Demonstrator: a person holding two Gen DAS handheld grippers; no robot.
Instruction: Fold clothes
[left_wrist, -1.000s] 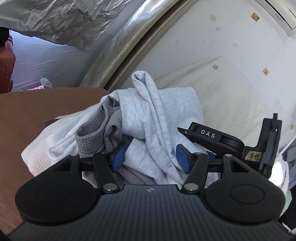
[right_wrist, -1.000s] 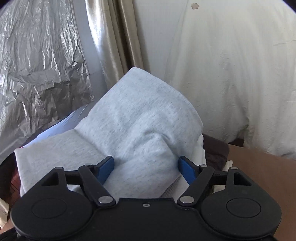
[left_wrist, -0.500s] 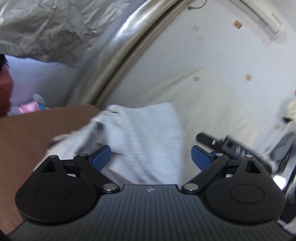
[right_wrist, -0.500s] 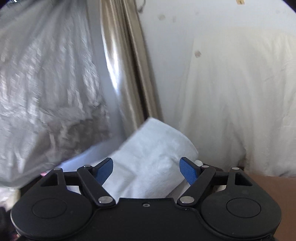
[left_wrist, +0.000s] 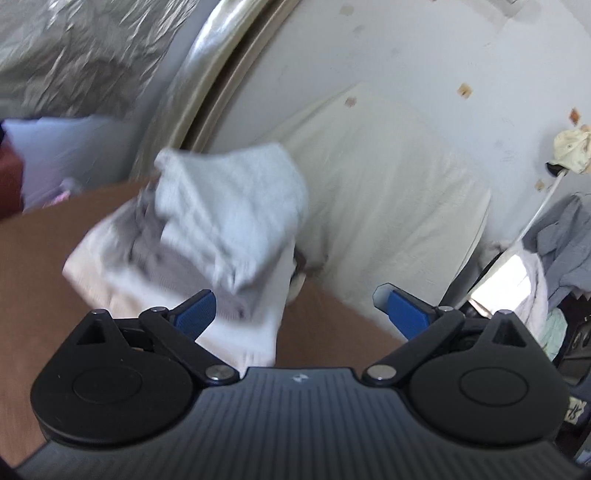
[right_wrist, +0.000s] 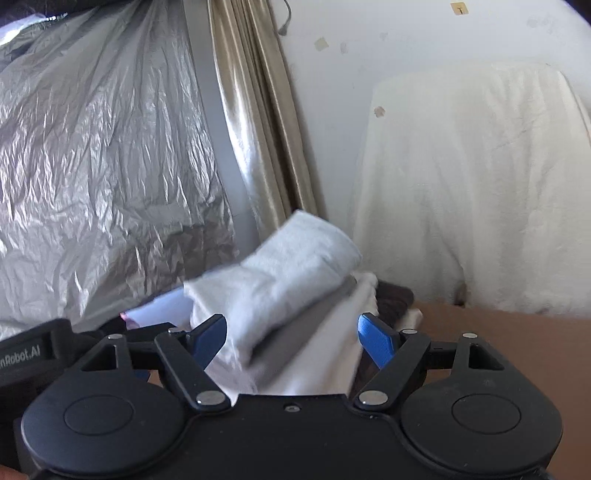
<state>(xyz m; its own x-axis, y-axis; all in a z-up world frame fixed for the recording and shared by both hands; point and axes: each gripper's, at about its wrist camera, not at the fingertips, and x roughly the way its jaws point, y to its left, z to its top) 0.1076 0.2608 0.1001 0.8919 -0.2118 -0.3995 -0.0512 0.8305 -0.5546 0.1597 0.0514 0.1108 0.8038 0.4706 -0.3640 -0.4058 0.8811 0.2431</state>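
Observation:
A stack of folded clothes lies on the brown table (left_wrist: 44, 258). Its top piece is a light grey folded garment (left_wrist: 229, 206), also the light grey garment (right_wrist: 291, 266) in the right wrist view, over a darker grey layer (right_wrist: 306, 325) and a white piece (left_wrist: 255, 332). My left gripper (left_wrist: 299, 306) is open, held back from the stack, nothing between its blue pads. My right gripper (right_wrist: 293, 339) is open too, its fingers standing either side of the stack's near end without touching it. The left view is blurred by motion.
A cream cloth-draped object (right_wrist: 472, 192) stands behind the table. A gold curtain (right_wrist: 255, 122) and crinkled silver sheeting (right_wrist: 92, 166) fill the left. Hanging clothes (left_wrist: 561, 236) are at the far right. The other gripper's body (right_wrist: 33, 350) shows at the left edge.
Both grippers have pulled back and up from the clothes. The left gripper, earlier around the bunched grey fabric, has opened wider. The garment now lies folded on the stack.

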